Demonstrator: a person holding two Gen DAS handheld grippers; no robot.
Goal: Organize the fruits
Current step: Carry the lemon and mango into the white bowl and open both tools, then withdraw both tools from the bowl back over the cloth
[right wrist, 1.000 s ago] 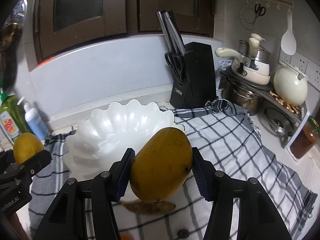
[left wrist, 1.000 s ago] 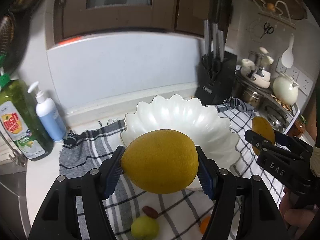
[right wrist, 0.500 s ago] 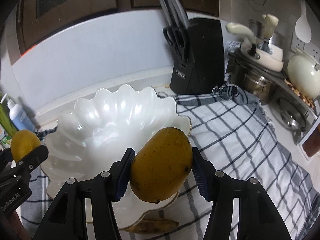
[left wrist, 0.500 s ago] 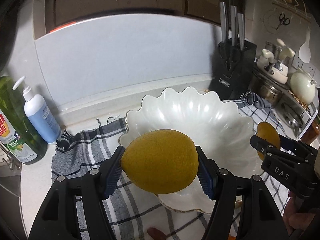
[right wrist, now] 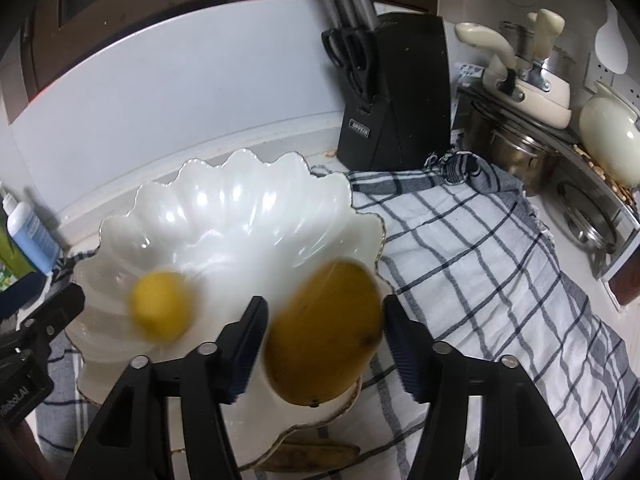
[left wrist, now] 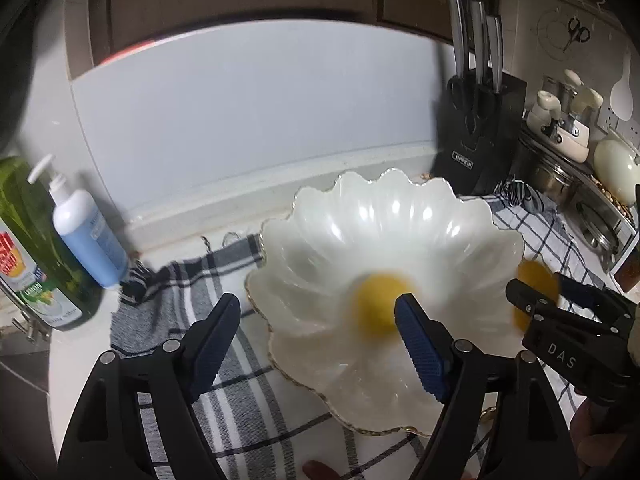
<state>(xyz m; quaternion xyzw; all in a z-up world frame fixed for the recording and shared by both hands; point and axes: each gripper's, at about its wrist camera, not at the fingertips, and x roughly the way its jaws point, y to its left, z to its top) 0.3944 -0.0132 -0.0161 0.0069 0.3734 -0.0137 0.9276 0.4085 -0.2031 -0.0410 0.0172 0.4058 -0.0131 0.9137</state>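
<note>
A white scalloped bowl [left wrist: 400, 216] [right wrist: 240, 208] sits on a checked cloth. A yellow lemon [left wrist: 378, 304] [right wrist: 160, 308] is blurred inside the bowl. My left gripper [left wrist: 316, 344] is open and empty above the bowl's near rim. My right gripper [right wrist: 324, 348] has its jaws spread, and a blurred yellow-orange mango [right wrist: 324, 336] is between them over the bowl's right rim, with gaps at both pads. The mango [left wrist: 534, 292] and right gripper [left wrist: 568, 336] also show in the left wrist view.
A black knife block [right wrist: 396, 92] stands behind the bowl. Pots and a cream kettle [right wrist: 608, 132] fill the right. Soap bottles [left wrist: 80, 224] stand at the left. A banana peel [right wrist: 304, 456] lies by the bowl's near rim.
Both grippers have opened. The lemon has dropped from the left gripper into the bowl. The mango is loose between the right pads and blurred. Both grippers moved closer over the bowl.
</note>
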